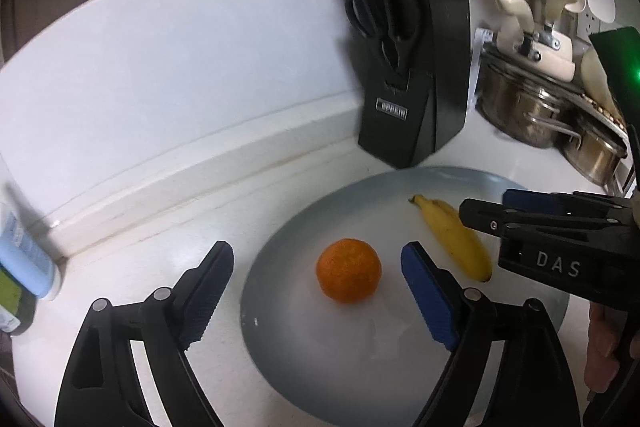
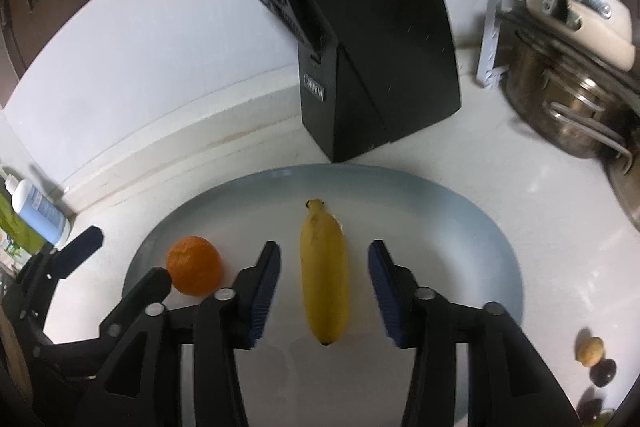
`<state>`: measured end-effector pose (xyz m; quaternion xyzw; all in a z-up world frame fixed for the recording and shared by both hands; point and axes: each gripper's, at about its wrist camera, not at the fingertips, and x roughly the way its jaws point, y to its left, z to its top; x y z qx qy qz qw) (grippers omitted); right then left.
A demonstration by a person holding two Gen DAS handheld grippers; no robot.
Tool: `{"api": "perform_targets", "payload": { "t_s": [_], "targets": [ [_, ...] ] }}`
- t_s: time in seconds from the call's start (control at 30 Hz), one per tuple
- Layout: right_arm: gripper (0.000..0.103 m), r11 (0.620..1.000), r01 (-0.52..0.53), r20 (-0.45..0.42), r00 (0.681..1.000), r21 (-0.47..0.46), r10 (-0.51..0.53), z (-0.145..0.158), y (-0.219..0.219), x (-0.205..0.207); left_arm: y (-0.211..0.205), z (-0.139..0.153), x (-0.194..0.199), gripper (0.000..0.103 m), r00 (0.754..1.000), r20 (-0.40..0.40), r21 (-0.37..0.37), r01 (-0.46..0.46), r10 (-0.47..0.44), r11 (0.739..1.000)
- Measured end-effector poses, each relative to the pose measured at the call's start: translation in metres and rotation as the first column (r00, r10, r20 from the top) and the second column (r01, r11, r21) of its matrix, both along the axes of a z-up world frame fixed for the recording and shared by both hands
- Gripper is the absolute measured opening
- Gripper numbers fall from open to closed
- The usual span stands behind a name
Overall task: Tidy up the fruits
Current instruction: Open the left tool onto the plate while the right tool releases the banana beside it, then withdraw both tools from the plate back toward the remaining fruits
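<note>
The banana [image 2: 324,279] lies on the grey plate [image 2: 472,227], which sits just in front of the black knife block [image 2: 380,47]. Its long axis runs straight away from the right gripper [image 2: 324,291], stem end pointing toward the knife block and blunt tip toward the gripper's body. The right jaws stand spread wide, one blue pad on each side of the banana, neither touching it, so I'd judge a simple squeeze across its narrow width would take it. The orange [image 1: 348,271] rests on the same plate, on the side farther from the pots [image 1: 536,115]. It sits between the parted, empty fingers of the left gripper [image 1: 316,291], a little ahead of the pads. Each gripper is nearest its own fruit.
</note>
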<state>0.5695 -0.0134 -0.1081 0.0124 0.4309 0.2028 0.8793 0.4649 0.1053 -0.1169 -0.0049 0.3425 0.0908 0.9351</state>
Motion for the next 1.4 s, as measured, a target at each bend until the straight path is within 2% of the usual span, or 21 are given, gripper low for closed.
{"api": "perform_targets", "payload": {
  "t_s": [0.2,0.3,0.47,0.63,0.8,1.0,1.17,1.27,1.4],
  "targets": [
    [0.059,0.999,0.042,0.069,0.997,0.006,-0.042,0.023,-0.014,-0.02,-0.006,0.021,-0.016,0.086,0.999,0.041,0.008,-0.012,0.011,1.0],
    [0.062,0.997,0.072,0.094,0.993,0.008,-0.073,0.035,-0.024,-0.033,-0.01,0.034,-0.025,0.086,0.997,0.071,-0.012,0.001,0.0,1.0],
    [0.066,0.993,0.114,0.13,0.985,0.019,-0.116,0.053,-0.042,-0.051,-0.025,0.057,-0.039,0.086,0.993,0.118,0.002,0.018,-0.019,1.0],
    [0.068,0.986,0.165,0.183,0.968,0.036,-0.169,0.073,-0.062,-0.075,-0.042,0.08,-0.054,0.087,0.984,0.172,0.011,0.044,-0.046,0.999],
    [0.074,0.976,0.212,0.227,0.949,0.052,-0.218,0.089,-0.083,-0.099,-0.062,0.098,-0.069,0.09,0.972,0.218,0.038,0.082,-0.088,0.996],
    [0.08,0.959,0.275,0.262,0.922,0.07,-0.284,0.104,-0.113,-0.128,-0.09,0.114,-0.088,0.093,0.957,0.252,0.05,0.136,-0.144,0.989],
    [0.082,0.937,0.34,0.286,0.892,0.084,-0.35,0.112,-0.141,-0.151,-0.115,0.122,-0.099,0.096,0.945,0.267,0.053,0.183,-0.191,0.982],
    [0.087,0.915,0.394,0.308,0.863,0.082,-0.399,0.117,-0.158,-0.167,-0.129,0.123,-0.104,0.098,0.937,0.272,0.059,0.213,-0.221,0.975],
    [0.087,0.89,0.449,0.336,0.828,0.08,-0.448,0.121,-0.179,-0.185,-0.148,0.126,-0.11,0.098,0.924,0.283,0.067,0.25,-0.259,0.966]
  ]
}}
